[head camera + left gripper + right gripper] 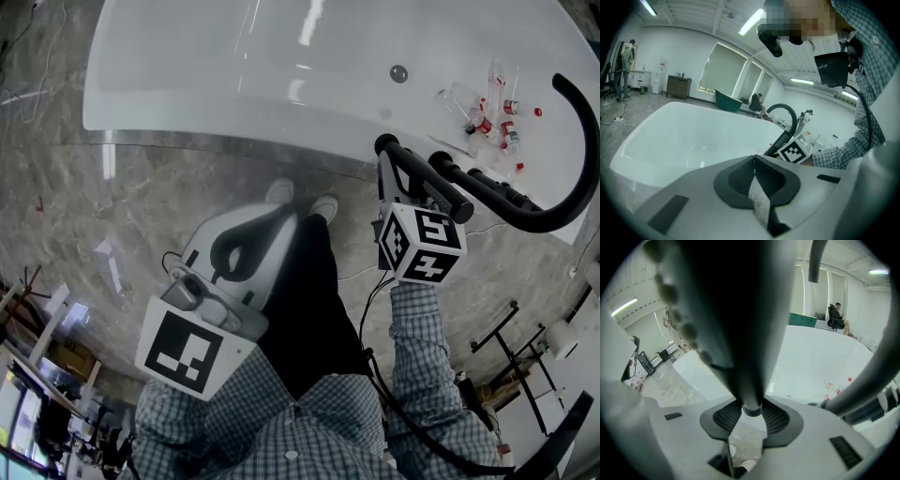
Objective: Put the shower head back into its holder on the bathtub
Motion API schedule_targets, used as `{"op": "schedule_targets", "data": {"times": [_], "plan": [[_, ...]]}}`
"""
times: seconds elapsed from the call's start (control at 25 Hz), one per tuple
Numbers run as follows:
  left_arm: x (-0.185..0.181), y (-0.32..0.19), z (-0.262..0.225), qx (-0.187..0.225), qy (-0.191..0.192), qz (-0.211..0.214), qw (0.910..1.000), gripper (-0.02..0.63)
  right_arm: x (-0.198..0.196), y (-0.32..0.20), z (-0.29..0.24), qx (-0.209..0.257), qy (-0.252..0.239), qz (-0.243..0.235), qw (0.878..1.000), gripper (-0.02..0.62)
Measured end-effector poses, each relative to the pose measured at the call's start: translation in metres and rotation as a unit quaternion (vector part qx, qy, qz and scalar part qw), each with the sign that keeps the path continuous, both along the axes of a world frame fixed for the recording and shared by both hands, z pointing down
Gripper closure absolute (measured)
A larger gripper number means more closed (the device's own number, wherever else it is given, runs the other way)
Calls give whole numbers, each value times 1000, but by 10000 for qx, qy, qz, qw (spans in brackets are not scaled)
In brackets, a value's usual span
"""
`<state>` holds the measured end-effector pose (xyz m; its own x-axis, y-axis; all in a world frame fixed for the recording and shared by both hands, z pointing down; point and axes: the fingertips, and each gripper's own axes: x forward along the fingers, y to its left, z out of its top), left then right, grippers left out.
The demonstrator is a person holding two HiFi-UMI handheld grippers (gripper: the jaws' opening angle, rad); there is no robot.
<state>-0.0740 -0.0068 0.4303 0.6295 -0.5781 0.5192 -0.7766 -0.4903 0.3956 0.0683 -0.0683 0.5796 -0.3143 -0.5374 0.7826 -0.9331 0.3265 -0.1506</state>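
You are wearing a blue-and-white checked shirt (pixel 309 412) with long sleeves, dark trousers (pixel 314 291) and pale shoes (pixel 323 208) (possibly trainers, though they are showing small). Your left gripper (pixel 754 164) and right gripper (pixel 751 411) are showing white bodies, dark pads and black-and-white marker cubes (pixel 422 244). A black cable (pixel 380 384) is trailing beside your right sleeve (pixel 422 337).

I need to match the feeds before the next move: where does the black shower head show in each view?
Head view: shower head right of centre, over the tub's edge, held by the right gripper.
Left gripper view: short black bar right of centre, beside that gripper's marker cube.
Right gripper view: fills the centre, clamped between the jaws.
Shared landmark: the white bathtub.
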Motion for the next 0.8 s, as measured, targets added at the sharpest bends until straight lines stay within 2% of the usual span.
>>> {"op": "schedule_targets", "data": {"times": [0.32, 0.8], "plan": [[-1, 0, 5, -38, 9, -5, 10000, 597, 3, -2, 8, -87, 378, -64, 9992, 462], [4, -1, 7, -68, 61, 51, 9999, 597, -5, -10, 11, -10, 528, -370, 9979, 462]]}}
